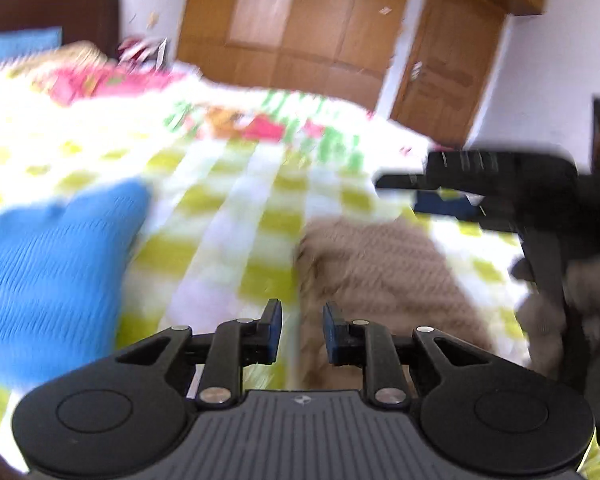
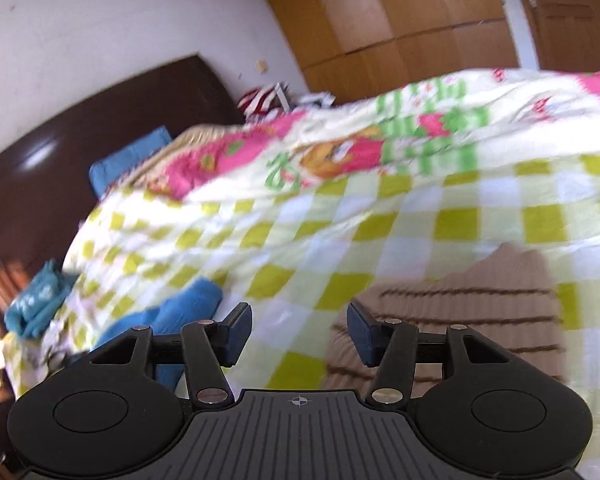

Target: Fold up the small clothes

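on checkered bed (image 2: 380,224), l gripper (image 1: 302,330) & r gripper (image 2: 300,334) open, empty, over brown knit (image 2: 460,320).

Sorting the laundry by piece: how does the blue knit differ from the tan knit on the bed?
The blue knit is plain bright blue; the tan knit is beige with thin dark stripes. The blue one lies to the left of both grippers, the tan one ahead and right. Both are ribbed knits resting on the checked bedspread, neither gripped.

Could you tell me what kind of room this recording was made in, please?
Most likely a bedroom: a bed with a checked quilt, a dark headboard against the wall, and a wooden wardrobe behind it.
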Available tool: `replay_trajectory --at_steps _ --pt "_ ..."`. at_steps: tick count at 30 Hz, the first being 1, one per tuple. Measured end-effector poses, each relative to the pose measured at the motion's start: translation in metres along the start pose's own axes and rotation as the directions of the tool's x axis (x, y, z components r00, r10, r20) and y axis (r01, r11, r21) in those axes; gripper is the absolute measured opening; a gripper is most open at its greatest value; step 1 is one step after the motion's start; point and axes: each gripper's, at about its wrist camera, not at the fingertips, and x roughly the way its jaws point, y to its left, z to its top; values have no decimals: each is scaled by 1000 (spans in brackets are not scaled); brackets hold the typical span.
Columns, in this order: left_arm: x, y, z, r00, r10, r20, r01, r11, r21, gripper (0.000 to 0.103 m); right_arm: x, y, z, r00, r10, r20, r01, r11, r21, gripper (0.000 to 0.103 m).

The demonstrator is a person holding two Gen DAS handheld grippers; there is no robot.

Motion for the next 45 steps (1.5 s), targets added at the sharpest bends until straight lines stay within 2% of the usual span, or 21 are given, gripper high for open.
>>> replay_trajectory --at_steps 3,5,7,10,12,15,17,19,23,27,29,32,35,36,38,40,45 --pt "28 -28 13 997 -68 31 66 995 74 37 -27 -17 -2 990 -132 58 135 990 -48 52" --pt "57 -39 14 996 -84 30 81 993 82 37 -36 -33 -11 975 -212 63 217 973 -75 53" --pt "87 -46 12 997 -77 16 75 993 89 37 -38 -51 -25 970 -243 26 245 968 -59 53" --pt "132 -39 2 999 18 -50 -11 991 132 33 -29 -69 -49 968 -249 -36 247 967 -54 50" --pt "139 -23 -3 999 -14 -46 18 995 96 30 -20 -77 -65 963 -262 -68 257 963 -77 49" --pt "135 -20 -7 999 34 -30 -29 987 157 24 -17 -90 -82 967 -244 -68 240 969 -51 50" --pt "130 -18 -7 999 37 -39 -30 986 165 24 -15 -100 -88 971 -230 -63 228 973 -31 57" --pt "127 -21 -5 998 51 -47 -41 983 179 24 -16 -107 -85 974 -211 -78 213 977 19 57" --pt "102 -29 1 996 77 -37 -68 978 198 23 -43 -94 -77 975 -218 -53 219 976 7 55" --pt "61 -47 -13 999 38 -2 -36 975 220 33 -78 -76 -85 979 -206 -10 205 978 -25 55" --pt "55 -53 -28 999 30 -39 -19 970 243 34 -86 -65 -93 981 -193 -4 193 980 -59 55" --pt "65 -46 -50 992 75 -104 -45 964 262 39 -74 -58 -110 976 -212 -56 205 973 -102 56" --pt "64 -35 -49 990 72 -124 -40 969 246 42 -54 -69 -127 959 -235 -160 225 971 -78 55" --pt "61 -35 -46 988 85 -125 -51 966 252 45 -55 -72 -127 961 -225 -162 219 974 -55 54" --pt "56 -32 -41 987 102 -128 -67 966 251 46 -69 -71 -122 967 -211 -142 209 977 -29 54" --pt "47 -30 -33 990 87 -113 -61 974 217 46 -84 -68 -117 972 -209 -111 207 978 -34 54" --pt "50 -49 -1 999 33 -1 -32 974 223 46 -103 -63 -99 979 -202 -15 201 978 -48 56"
